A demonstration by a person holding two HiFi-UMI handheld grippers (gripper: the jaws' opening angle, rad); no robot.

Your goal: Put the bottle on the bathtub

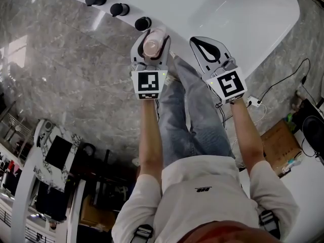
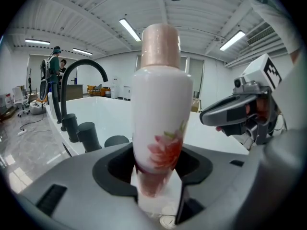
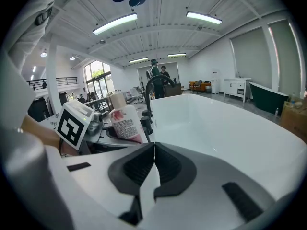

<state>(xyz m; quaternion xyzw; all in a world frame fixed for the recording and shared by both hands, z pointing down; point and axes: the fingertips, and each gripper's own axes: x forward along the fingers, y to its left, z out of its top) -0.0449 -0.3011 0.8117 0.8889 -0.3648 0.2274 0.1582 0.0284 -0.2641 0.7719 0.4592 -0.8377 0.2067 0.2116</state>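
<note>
Gray marbled floor (image 1: 61, 75) lies beside the smooth white bathtub (image 1: 243, 14), and near its rim by the round black knobs (image 1: 119, 9) my left gripper (image 1: 151, 43) squeezes the smooth white bottle (image 2: 160, 114) with a pink flower and tan cap, while my right gripper (image 3: 153, 152) is closed on nothing.

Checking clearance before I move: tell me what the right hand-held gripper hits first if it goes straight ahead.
The white bathtub: the right hand-held gripper, jaws shut on nothing, points at its pale surface ahead. Nothing else seems to lie between, though depth is unclear.
</note>
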